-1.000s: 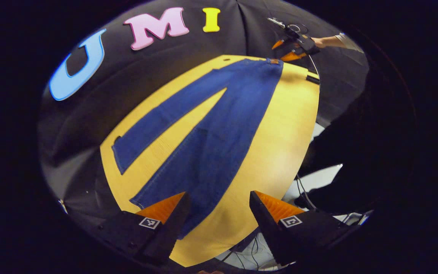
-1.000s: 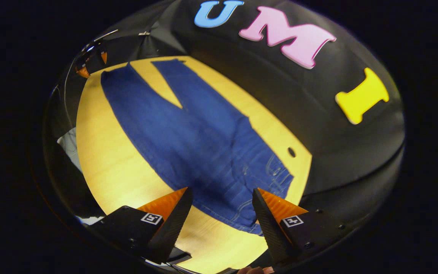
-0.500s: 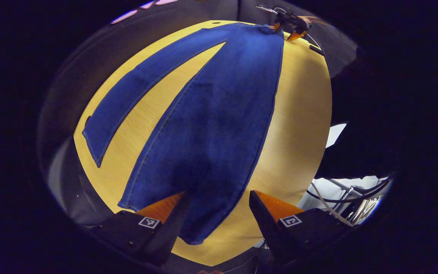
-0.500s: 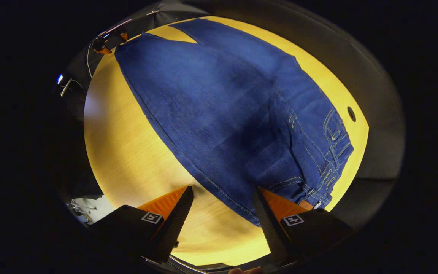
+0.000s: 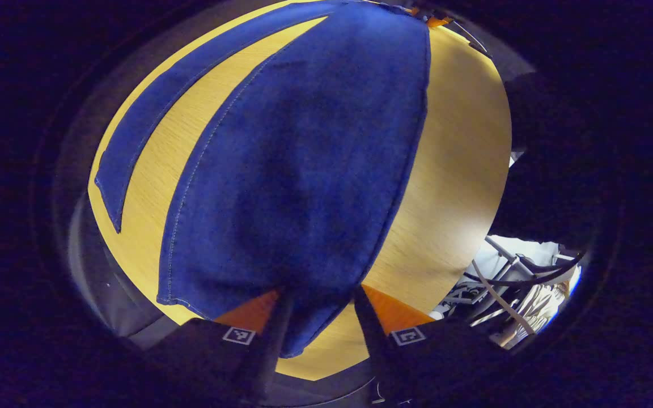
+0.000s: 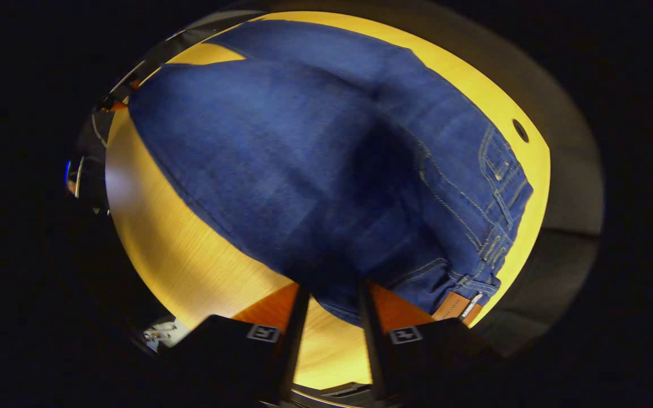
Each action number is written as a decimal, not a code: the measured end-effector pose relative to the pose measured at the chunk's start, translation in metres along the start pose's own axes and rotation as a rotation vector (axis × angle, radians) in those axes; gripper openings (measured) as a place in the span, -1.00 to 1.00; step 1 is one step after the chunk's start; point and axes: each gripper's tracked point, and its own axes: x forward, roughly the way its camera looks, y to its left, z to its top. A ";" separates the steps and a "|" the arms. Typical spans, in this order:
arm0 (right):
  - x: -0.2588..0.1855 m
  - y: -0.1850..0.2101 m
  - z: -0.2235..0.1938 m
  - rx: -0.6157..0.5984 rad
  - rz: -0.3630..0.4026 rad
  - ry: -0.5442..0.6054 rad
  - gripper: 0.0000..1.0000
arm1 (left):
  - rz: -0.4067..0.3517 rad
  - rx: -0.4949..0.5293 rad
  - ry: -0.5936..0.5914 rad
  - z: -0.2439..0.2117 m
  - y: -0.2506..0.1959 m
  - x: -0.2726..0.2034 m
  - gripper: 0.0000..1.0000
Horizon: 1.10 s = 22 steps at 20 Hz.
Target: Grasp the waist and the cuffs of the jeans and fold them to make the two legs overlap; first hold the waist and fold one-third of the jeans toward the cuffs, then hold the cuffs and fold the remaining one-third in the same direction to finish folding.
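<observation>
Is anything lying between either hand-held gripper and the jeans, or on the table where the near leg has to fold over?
Nothing visible. The left hand-held gripper is already at the near cuff of the jeans, the right hand-held gripper at the waist edge. The table between the legs is bare wood.

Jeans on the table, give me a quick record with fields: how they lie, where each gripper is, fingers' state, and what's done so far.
jeans: blue, spread flat on the yellow table, legs apart in a V
left gripper: at the cuff of the nearer leg, fingers narrowed around the hem
right gripper: at the waist edge, near the leather patch, fingers narrowed around the cloth
grip: whether either pair presses the fabric cannot be told
fold progress: none yet, legs not overlapped
other: small round hole in the table near the waistband
</observation>
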 end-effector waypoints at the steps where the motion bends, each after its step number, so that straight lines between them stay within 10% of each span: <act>1: 0.000 0.000 -0.001 0.017 0.003 -0.010 -0.06 | 0.007 -0.016 -0.027 0.004 0.005 -0.002 0.28; 3: -0.006 -0.006 0.004 0.005 -0.021 -0.043 -0.10 | 0.029 -0.056 -0.062 0.009 0.018 -0.005 -0.26; 5: -0.003 -0.008 0.009 0.031 -0.043 -0.055 -0.66 | 0.040 -0.058 -0.082 0.012 0.023 -0.006 -0.75; 7: -0.005 -0.010 0.011 0.035 -0.055 -0.074 -0.88 | 0.035 -0.066 -0.068 0.010 0.027 -0.007 -0.88; 22: -0.117 -0.047 0.088 0.382 0.001 -0.499 -0.89 | 0.196 -0.364 -0.223 0.068 0.125 -0.099 -0.89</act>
